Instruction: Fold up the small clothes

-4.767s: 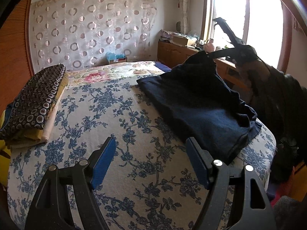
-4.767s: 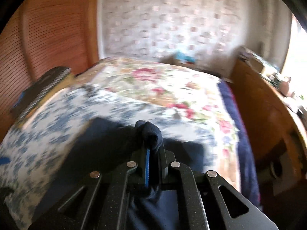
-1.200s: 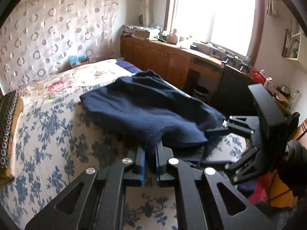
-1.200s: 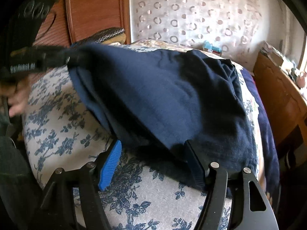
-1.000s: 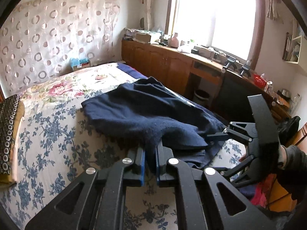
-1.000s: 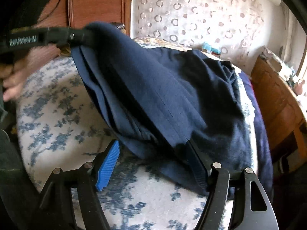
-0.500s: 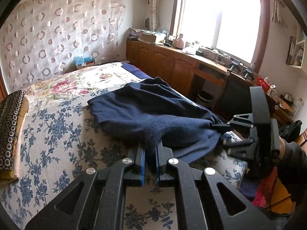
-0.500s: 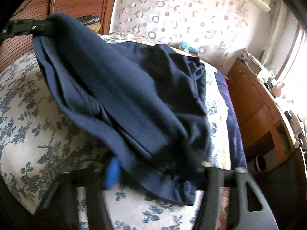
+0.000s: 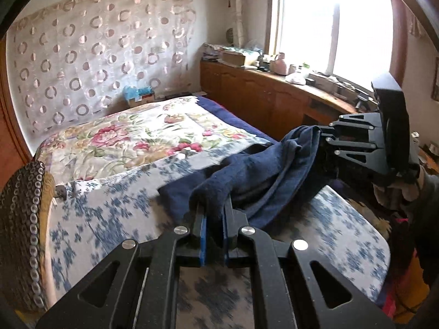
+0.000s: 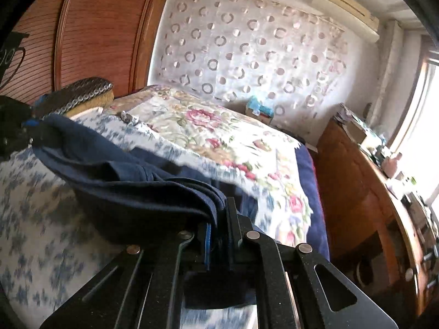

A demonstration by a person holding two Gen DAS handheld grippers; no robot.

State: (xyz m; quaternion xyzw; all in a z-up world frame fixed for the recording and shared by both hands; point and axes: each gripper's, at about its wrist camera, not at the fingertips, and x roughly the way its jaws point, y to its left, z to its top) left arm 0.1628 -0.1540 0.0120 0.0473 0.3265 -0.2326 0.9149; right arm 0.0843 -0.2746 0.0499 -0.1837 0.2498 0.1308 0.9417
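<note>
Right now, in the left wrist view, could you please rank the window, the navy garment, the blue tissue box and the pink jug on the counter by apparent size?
1. Window
2. Navy garment, enlarged by nearness
3. Blue tissue box
4. Pink jug, close to the box, so unsure

Blue-flowered bedspread [image 9: 343, 235] motion-blurred; garment [image 10: 131, 192] edge hidden between pads

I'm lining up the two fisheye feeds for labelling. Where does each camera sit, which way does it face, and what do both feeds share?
Left wrist: sits on the left gripper, facing across the bed toward the window; its fingers clamp the navy garment; the right gripper and a sleeve show at right.
Right wrist: sits on the right gripper, facing the curtained wall; the left gripper shows at left.
Shared: garment, bed, curtain, wooden cabinet.
</note>
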